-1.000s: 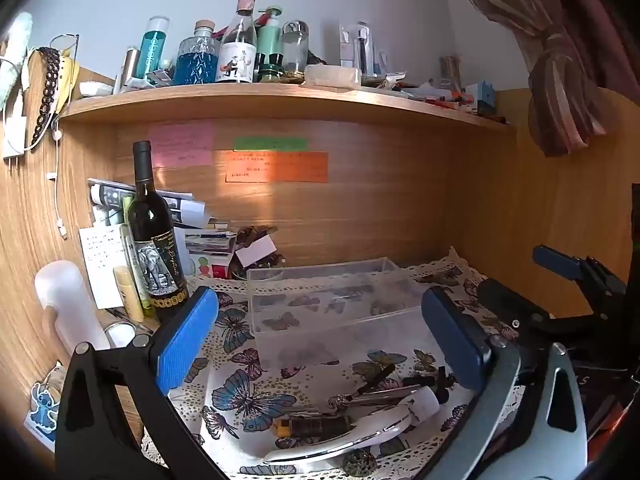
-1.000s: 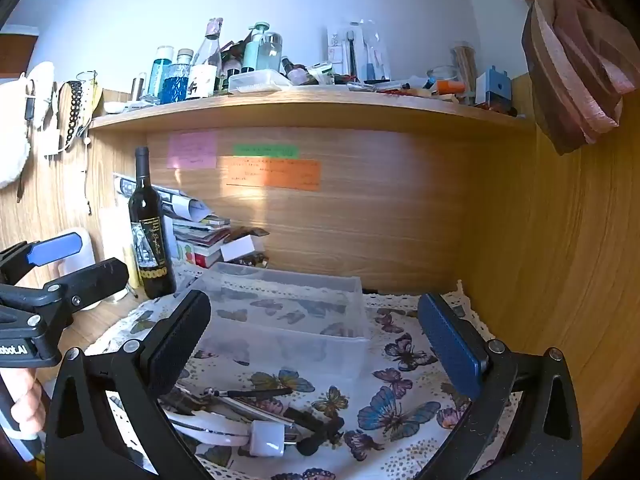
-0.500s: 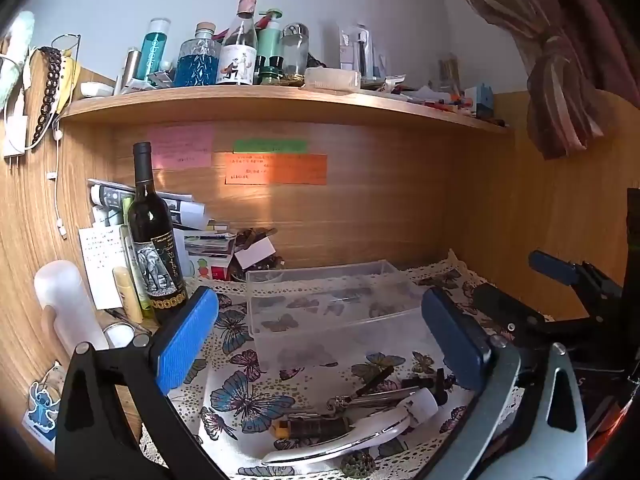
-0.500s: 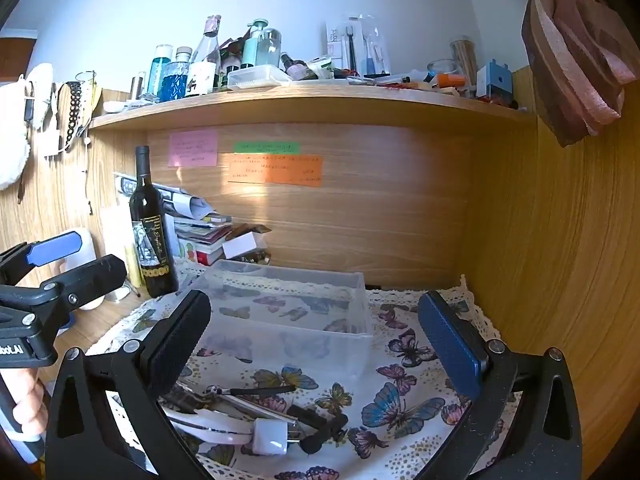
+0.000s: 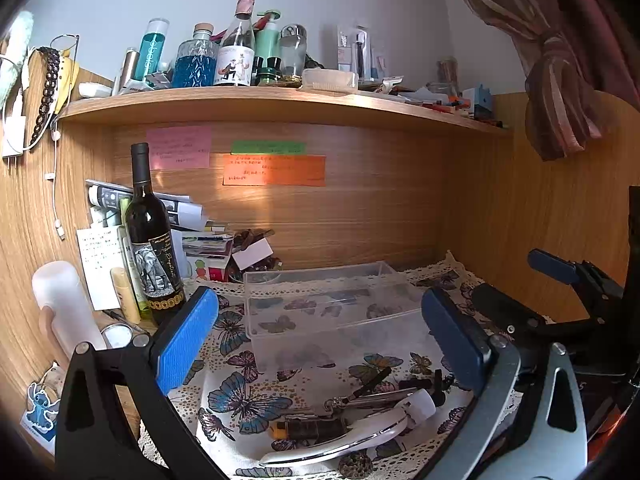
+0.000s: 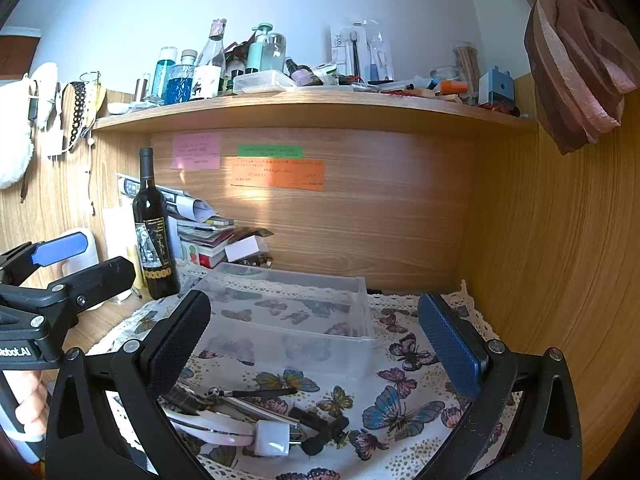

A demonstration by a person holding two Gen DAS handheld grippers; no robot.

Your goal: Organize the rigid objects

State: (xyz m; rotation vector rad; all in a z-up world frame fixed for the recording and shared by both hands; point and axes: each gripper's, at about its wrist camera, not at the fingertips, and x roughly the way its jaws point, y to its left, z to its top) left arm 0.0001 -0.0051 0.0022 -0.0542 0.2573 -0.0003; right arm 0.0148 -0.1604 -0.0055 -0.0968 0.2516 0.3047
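Hovering above the butterfly-print cloth (image 5: 244, 400), the left gripper (image 5: 320, 340) points toward the wooden back panel with its blue-padded fingers (image 5: 184, 340) spread wide and nothing between them. The right gripper (image 6: 316, 344) hangs level beside it, fingers just as wide apart and holding nothing; in the left wrist view its black frame shows at the right edge, and in the right wrist view the left gripper's frame and the person's hand (image 6: 28, 404) show at the left edge.

A clear plastic bin (image 5: 332, 312) sits on the cloth ahead of both grippers, and nothing shows inside it but the pattern through its walls. The rigid objects lie in a loose heap on the cloth in front of the bin, near the cameras: a white curved handle (image 5: 344, 440), a white plug block (image 6: 272, 438), thin metal and black rods (image 6: 256, 394), a small dark cylinder (image 5: 308, 428). A wine bottle (image 5: 154, 248) stands upright left of the bin, off the cloth.
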